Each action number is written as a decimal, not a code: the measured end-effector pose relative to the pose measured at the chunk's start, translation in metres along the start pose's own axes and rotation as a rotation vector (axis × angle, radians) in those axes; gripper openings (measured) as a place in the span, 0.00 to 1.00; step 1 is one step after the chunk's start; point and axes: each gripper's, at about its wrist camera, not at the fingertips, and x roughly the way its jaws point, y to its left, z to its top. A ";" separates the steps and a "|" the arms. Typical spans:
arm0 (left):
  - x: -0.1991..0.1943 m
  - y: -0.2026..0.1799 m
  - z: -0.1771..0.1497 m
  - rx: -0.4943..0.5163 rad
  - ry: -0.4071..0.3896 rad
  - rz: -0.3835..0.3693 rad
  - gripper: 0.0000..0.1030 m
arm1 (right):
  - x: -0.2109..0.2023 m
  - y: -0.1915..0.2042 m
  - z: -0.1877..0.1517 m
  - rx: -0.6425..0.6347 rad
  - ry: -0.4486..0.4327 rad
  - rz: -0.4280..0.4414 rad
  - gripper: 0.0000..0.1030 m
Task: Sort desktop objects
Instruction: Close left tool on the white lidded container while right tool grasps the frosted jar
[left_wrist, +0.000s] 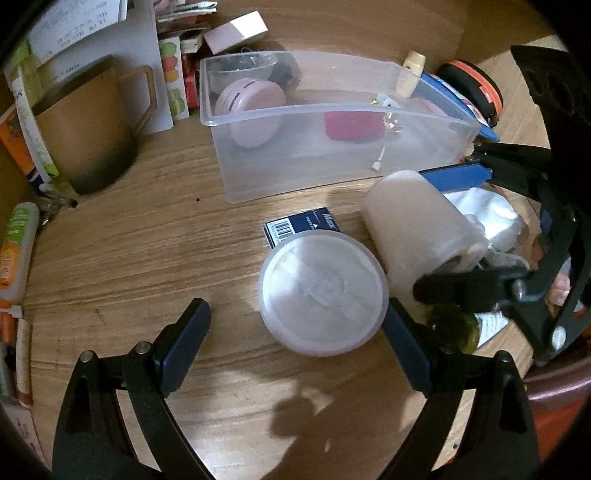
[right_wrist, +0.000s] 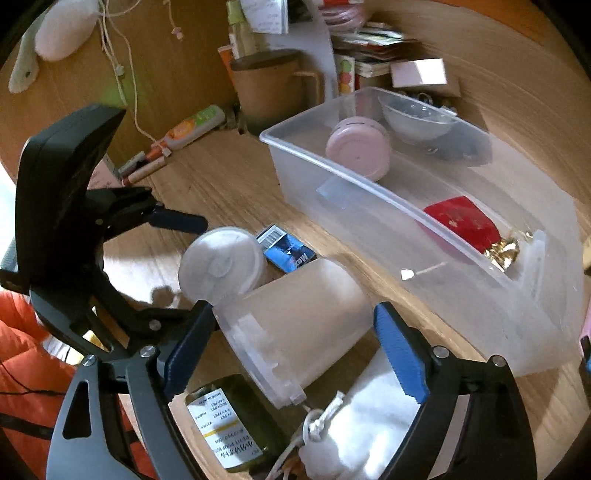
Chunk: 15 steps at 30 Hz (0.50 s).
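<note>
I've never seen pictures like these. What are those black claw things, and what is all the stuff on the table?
Those claws are grippers. A person holds one in each hand, and each carries a small camera looking out along its fingers. That is why you get two round pictures of one wooden table.

The left gripper is open around a round white lidded tub. The right gripper is open around a frosted cup lying on its side. Neither is squeezing anything yet.

Also there: a clear plastic bin holding a pink round case and a red pouch, a brown mug, a small blue box, a green bottle and a white drawstring bag.
</note>
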 end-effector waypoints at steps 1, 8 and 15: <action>0.001 0.000 0.001 -0.002 0.002 0.002 0.91 | 0.002 0.000 0.001 -0.004 0.006 -0.002 0.86; 0.005 0.001 0.005 -0.010 -0.010 0.018 0.88 | 0.009 -0.007 0.002 0.022 0.001 -0.008 0.84; 0.007 -0.001 0.009 0.004 -0.032 0.053 0.69 | -0.001 -0.019 -0.004 0.097 -0.020 -0.066 0.84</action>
